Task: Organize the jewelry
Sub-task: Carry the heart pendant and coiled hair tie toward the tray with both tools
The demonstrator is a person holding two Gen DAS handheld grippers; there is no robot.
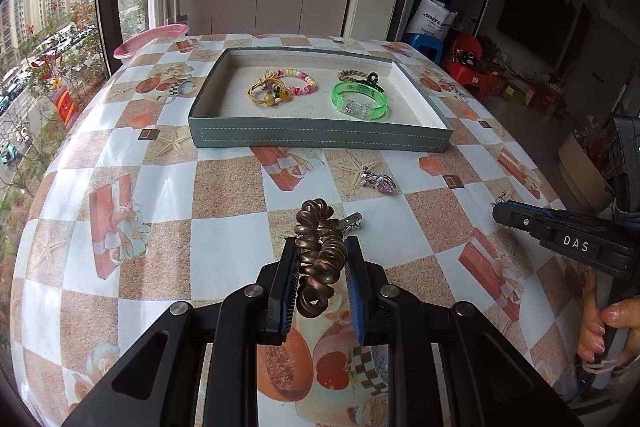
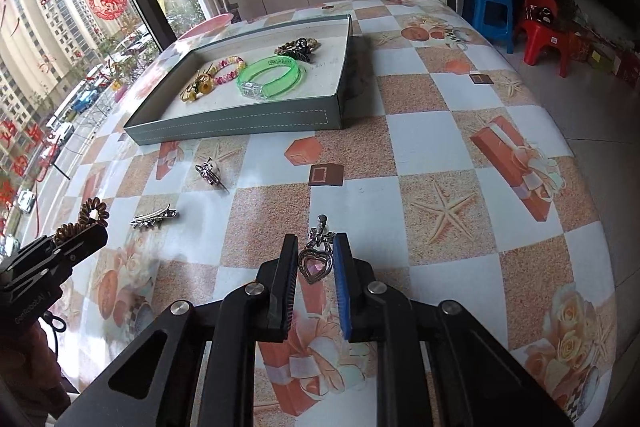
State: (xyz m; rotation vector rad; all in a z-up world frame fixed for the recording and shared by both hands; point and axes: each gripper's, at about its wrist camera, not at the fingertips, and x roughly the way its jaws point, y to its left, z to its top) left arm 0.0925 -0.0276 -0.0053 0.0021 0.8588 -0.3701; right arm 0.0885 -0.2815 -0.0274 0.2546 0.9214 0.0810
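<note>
My left gripper point(image 1: 321, 247) is shut on a bronze spiral hair tie point(image 1: 320, 251), held above the table; it also shows in the right wrist view point(image 2: 86, 217). My right gripper point(image 2: 316, 247) has its jaws on either side of a pink heart pendant point(image 2: 316, 263); whether they pinch it is unclear. A grey tray point(image 1: 320, 137) farther back holds a green bangle point(image 1: 360, 101), a pink bead bracelet point(image 1: 298, 81), yellow hair ties point(image 1: 266, 93) and a dark claw clip point(image 1: 370, 79). A silver leaf clip point(image 2: 154, 219) and a pink rhinestone clip point(image 1: 378, 181) lie on the table.
The table has a checked cloth with starfish and gift prints point(image 1: 224, 247). A pink plate point(image 1: 150, 37) sits at the far left edge. Blue point(image 2: 490, 13) and red point(image 2: 550, 31) stools stand on the floor to the right. A window runs along the left.
</note>
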